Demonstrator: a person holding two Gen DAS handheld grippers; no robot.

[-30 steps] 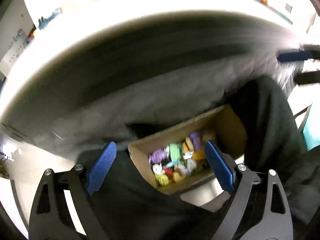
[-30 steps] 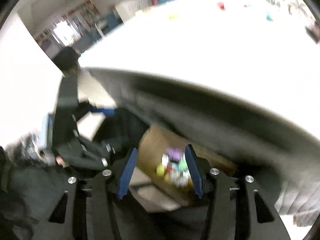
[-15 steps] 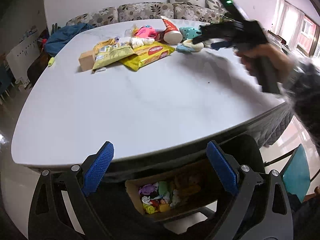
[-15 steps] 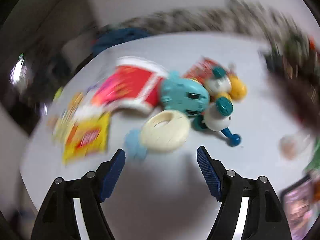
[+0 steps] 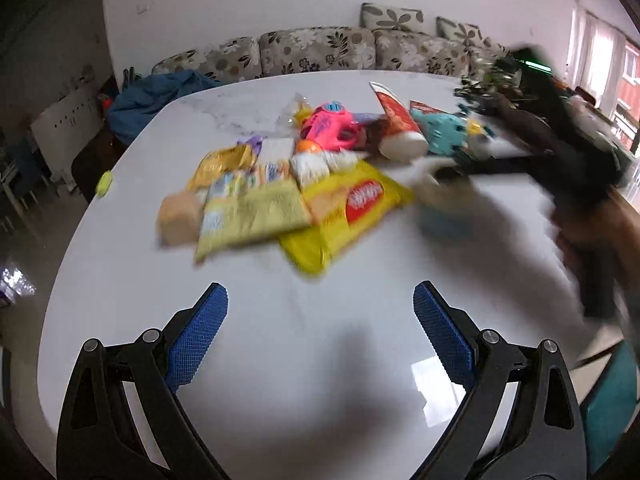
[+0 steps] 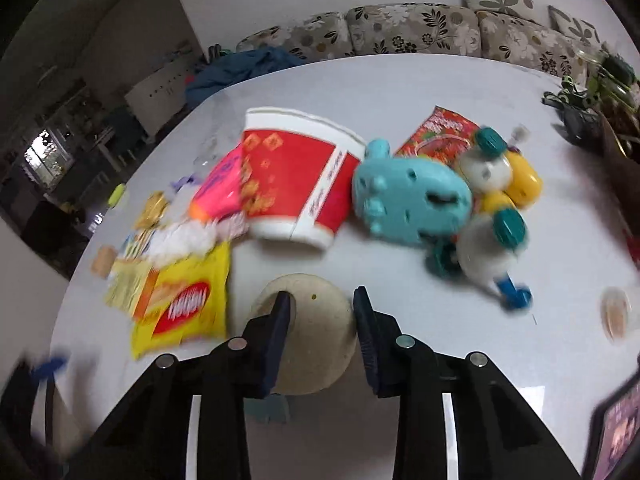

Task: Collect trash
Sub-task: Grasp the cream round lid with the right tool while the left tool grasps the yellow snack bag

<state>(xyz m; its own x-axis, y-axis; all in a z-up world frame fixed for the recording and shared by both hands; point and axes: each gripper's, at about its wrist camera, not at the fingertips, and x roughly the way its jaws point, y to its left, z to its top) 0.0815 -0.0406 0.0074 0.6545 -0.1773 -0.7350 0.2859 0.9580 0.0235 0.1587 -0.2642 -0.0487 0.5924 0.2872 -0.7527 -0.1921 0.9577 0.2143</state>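
A pile of trash lies on the white table (image 5: 320, 360): a yellow snack bag (image 5: 352, 208), a pale green wrapper (image 5: 252, 216), a red paper cup (image 6: 296, 184) on its side, and a cream ring-shaped piece (image 6: 316, 320). My right gripper (image 6: 320, 312) has its fingers on either side of the cream ring, touching it. My left gripper (image 5: 320, 320) is open and empty above the table's near part, short of the yellow bag. The right gripper also shows blurred in the left wrist view (image 5: 460, 168).
Toys lie among the trash: a pink toy (image 5: 332, 128), a teal toy (image 6: 408, 200), and white and yellow figures (image 6: 496, 184). A small brown block (image 5: 178, 216) sits at the pile's left. A sofa (image 5: 360, 48) stands behind the table.
Both grippers rose from the box of trash below the table to the tabletop. My right gripper moved in on the cream ring and narrowed around it. My left gripper advanced toward the wrappers.
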